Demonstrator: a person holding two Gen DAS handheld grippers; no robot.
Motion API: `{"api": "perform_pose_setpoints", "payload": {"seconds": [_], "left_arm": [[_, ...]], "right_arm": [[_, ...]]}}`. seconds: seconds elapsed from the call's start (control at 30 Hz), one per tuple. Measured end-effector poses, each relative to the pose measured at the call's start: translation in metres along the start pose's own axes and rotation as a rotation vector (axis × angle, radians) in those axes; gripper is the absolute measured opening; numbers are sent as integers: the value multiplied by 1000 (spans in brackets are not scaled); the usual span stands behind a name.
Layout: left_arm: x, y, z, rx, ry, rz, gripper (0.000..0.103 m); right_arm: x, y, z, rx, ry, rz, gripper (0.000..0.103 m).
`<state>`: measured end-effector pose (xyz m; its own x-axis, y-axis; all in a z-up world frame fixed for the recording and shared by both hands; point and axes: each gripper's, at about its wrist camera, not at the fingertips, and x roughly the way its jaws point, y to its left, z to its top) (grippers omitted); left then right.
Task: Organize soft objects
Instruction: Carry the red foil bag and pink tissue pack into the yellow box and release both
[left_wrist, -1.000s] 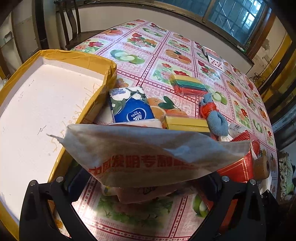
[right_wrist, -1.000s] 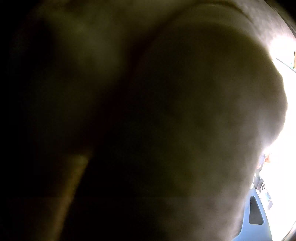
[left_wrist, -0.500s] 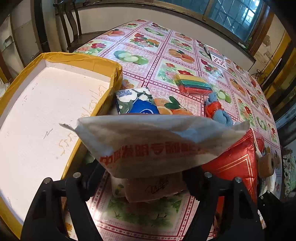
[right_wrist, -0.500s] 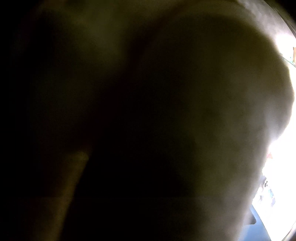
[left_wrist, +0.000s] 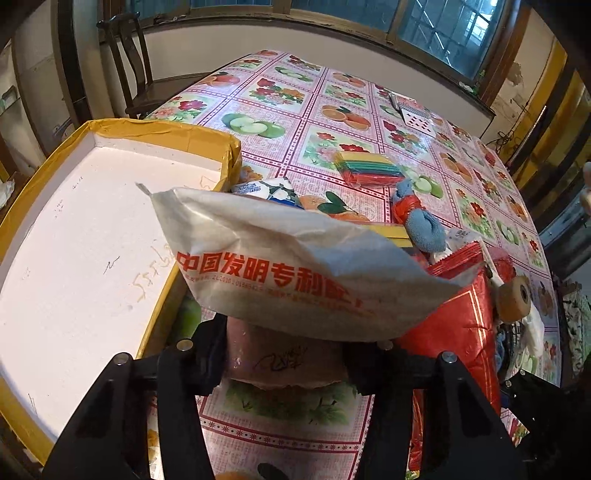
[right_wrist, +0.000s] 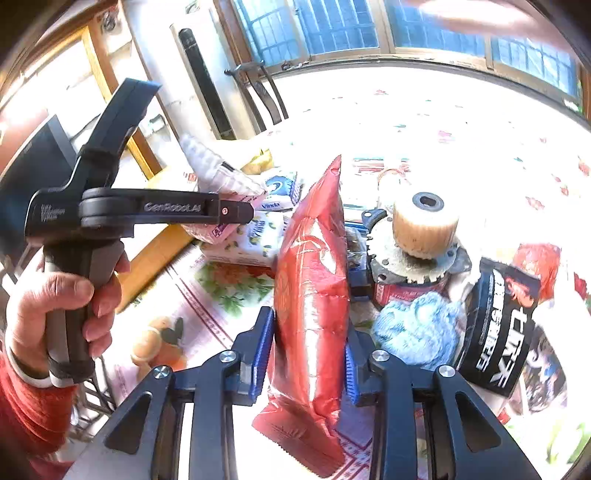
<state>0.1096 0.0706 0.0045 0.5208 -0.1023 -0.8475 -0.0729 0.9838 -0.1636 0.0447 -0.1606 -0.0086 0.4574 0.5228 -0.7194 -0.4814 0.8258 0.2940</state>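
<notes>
Carrying stage, two soft packets lifted at once. Left gripper (left_wrist: 284, 354): jaws pinching grey printed pouch (left_wrist: 295, 266), held clear above flowered tablecloth (left_wrist: 332, 122). Right gripper (right_wrist: 304, 363): jaws pinching red foil packet (right_wrist: 314, 280), upright between blue pads (right_wrist: 258, 354). Yellow-edged white tray (left_wrist: 74, 240) at 9 o'clock of pouch, nothing in it. Remaining pile at 1 o'clock: tissue pack (left_wrist: 269, 188), blue cloth (left_wrist: 424, 225), coloured stack (left_wrist: 369, 168). Next, by judgement: swinging pouch toward 9 o'clock over tray rim, lowering, then spreading jaws; red packet likely after.
</notes>
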Motion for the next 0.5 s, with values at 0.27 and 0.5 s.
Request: {"api": "perform_pose_setpoints", "payload": {"seconds": [0.27, 0.5], "left_arm": [[-31, -5, -1, 44, -3, -121, 50], [-47, -14, -4, 109, -8, -147, 50]], "right_arm": [[-35, 0, -4, 113, -12, 93, 26], [-14, 22, 0, 32, -3, 75, 30]]}}
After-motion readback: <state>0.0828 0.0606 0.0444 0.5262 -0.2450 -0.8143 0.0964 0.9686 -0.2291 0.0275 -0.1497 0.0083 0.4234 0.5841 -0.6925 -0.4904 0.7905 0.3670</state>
